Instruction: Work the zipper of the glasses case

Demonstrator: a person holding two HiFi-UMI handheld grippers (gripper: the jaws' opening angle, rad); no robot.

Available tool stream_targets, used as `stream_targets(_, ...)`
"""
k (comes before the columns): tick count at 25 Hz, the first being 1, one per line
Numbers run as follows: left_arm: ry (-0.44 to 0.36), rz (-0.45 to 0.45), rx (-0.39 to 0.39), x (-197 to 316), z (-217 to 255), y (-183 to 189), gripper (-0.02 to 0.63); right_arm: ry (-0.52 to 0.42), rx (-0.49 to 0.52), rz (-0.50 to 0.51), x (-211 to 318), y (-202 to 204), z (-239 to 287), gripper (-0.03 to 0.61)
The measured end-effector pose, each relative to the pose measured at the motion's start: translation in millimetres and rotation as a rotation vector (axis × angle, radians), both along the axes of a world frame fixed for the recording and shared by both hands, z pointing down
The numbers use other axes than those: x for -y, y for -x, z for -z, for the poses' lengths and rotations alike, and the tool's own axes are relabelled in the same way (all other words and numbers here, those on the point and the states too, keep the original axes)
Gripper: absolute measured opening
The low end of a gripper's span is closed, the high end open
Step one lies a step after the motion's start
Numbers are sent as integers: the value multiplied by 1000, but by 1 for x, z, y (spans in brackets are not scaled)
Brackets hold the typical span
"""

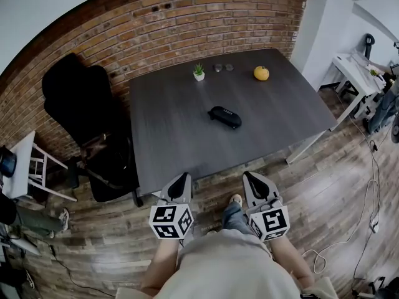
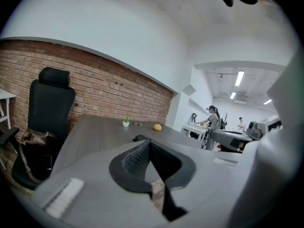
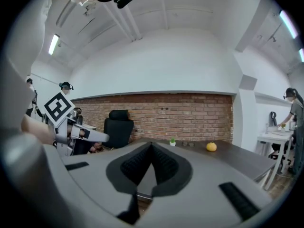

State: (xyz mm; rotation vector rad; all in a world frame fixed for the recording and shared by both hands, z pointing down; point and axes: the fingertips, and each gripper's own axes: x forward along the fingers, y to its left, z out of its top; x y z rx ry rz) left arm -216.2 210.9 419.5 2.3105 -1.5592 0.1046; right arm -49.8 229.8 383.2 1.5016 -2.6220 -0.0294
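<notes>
The black glasses case (image 1: 224, 117) lies flat near the middle of the dark wood-grain surface (image 1: 168, 142), well clear of every edge. In the head view its long axis runs on a diagonal, from the upper left down to the lower right. The shell looks closed, but the zipper and its pull are too small to make out, so the scene would fit a case zipped all along or one zipped shut again.

A small potted plant (image 1: 199, 72), two little dark objects (image 1: 223, 67) and an orange fruit (image 1: 261, 73) stand farther back, well apart from the case.

Both tools hang at the near edge of the surface, the case ahead of them and roughly between them. The right hand-held gripper (image 1: 251, 179) is slightly nearer, facing the case's lower-right end. The left hand-held gripper (image 1: 184, 179) is offset toward the upper-left end. Each has its jaws pressed together with nothing between them, as both gripper views show. Any reach to the case would have to go forward across bare surface.
</notes>
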Motion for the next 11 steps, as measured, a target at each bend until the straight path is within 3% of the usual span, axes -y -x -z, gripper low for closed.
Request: stream_targets(11, -4, 0, -19, 3, 1, -3, 9, -12, 7, -2, 5, -3, 3, 0)
